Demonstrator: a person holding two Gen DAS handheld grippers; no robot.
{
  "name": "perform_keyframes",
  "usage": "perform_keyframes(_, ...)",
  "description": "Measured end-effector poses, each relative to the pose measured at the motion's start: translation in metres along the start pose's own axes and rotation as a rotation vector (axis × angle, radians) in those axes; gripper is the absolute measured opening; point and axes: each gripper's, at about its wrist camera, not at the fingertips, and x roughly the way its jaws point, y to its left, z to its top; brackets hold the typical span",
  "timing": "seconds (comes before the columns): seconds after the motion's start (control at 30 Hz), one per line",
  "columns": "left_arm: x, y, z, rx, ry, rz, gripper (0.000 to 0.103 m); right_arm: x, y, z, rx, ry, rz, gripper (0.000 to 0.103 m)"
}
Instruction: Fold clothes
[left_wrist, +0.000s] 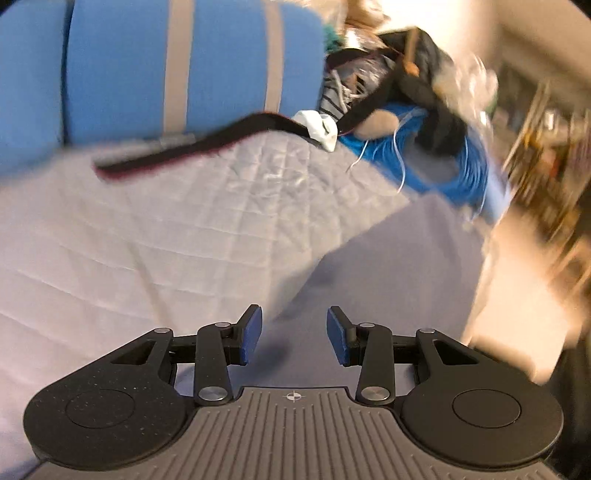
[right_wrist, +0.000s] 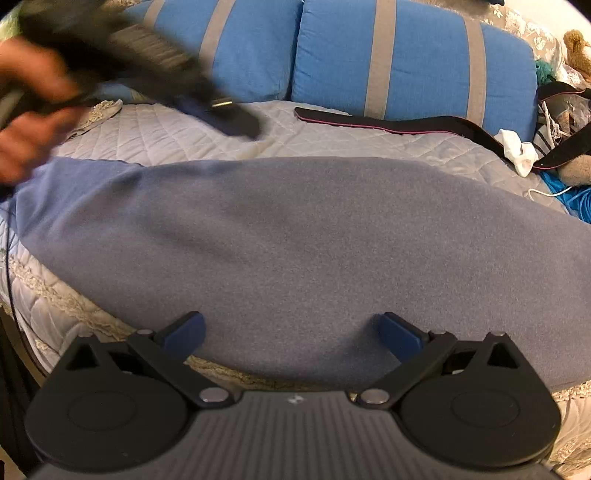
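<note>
quilted bed (right_wrist: 332, 142) | grey-blue garment (right_wrist: 314, 240) flat, ahead of right gripper (right_wrist: 291, 334) | left gripper (left_wrist: 294, 336) above it | both jaws apart, empty

Blue striped cushions (right_wrist: 413, 55), black strap (right_wrist: 388, 123), quilted cover (left_wrist: 129, 229), blue cable coil (left_wrist: 461, 173).

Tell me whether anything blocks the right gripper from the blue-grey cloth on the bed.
Nothing visible does: the right gripper, fingers spread open, hovers directly over the flat blue-grey fleece cloth, with no object between them.
</note>
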Motion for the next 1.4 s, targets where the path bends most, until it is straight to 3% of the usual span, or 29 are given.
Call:
perform_keyframes(0.13, 0.046, 0.026, 0.018, -0.115, 0.115, -0.177, 0.038, 0.000, -0.001, 0.000, 0.004, -0.002, 0.006, 0.103)
perform_keyframes(0.23, 0.060, 0.027, 0.018, -0.138, 0.119, -0.208, 0.036, 0.000, -0.001, 0.000, 0.004, -0.004, 0.010, 0.103)
perform_keyframes(0.27, 0.065, 0.028, 0.018, -0.146, 0.120, -0.219, 0.031, 0.000, -0.001, 0.000, 0.005, -0.005, 0.011, 0.103)
perform_keyframes(0.33, 0.070, 0.024, 0.017, -0.135, 0.111, -0.227, 0.007, 0.001, -0.001, 0.000, 0.007, -0.007, 0.013, 0.103)
perform_keyframes(0.47, 0.050, -0.028, 0.005, 0.146, 0.012, -0.118, 0.007, 0.001, -0.001, 0.000, 0.008, -0.010, 0.015, 0.103)
perform_keyframes(0.67, 0.039, -0.101, -0.040, 0.525, -0.085, 0.063, 0.007, 0.002, -0.002, 0.000, 0.010, -0.013, 0.016, 0.103)
perform_keyframes(0.9, 0.035, -0.114, -0.057, 0.611, -0.078, 0.105, 0.007, 0.004, 0.000, 0.000, 0.012, -0.013, 0.013, 0.103)
perform_keyframes(1.03, 0.032, -0.104, -0.043, 0.529, -0.080, 0.084, 0.011, 0.004, 0.000, 0.000, 0.012, -0.014, 0.013, 0.103)
perform_keyframes(1.1, 0.028, -0.095, -0.031, 0.447, -0.092, 0.048, 0.031, 0.003, 0.001, 0.000, 0.012, -0.015, 0.014, 0.103)
perform_keyframes(1.13, 0.027, -0.090, -0.025, 0.398, -0.101, 0.024, 0.046, 0.003, 0.001, -0.001, 0.012, -0.015, 0.014, 0.103)
perform_keyframes(1.17, 0.025, -0.083, -0.019, 0.345, -0.109, 0.003, 0.053, 0.002, 0.001, -0.001, 0.012, -0.015, 0.014, 0.103)
perform_keyframes(1.3, 0.031, -0.051, 0.008, 0.110, -0.098, -0.096, 0.053, 0.002, 0.002, -0.002, 0.012, -0.015, 0.016, 0.103)
perform_keyframes(1.4, 0.055, -0.028, 0.025, -0.020, 0.013, -0.188, 0.053, 0.001, 0.002, -0.002, 0.012, -0.016, 0.016, 0.103)
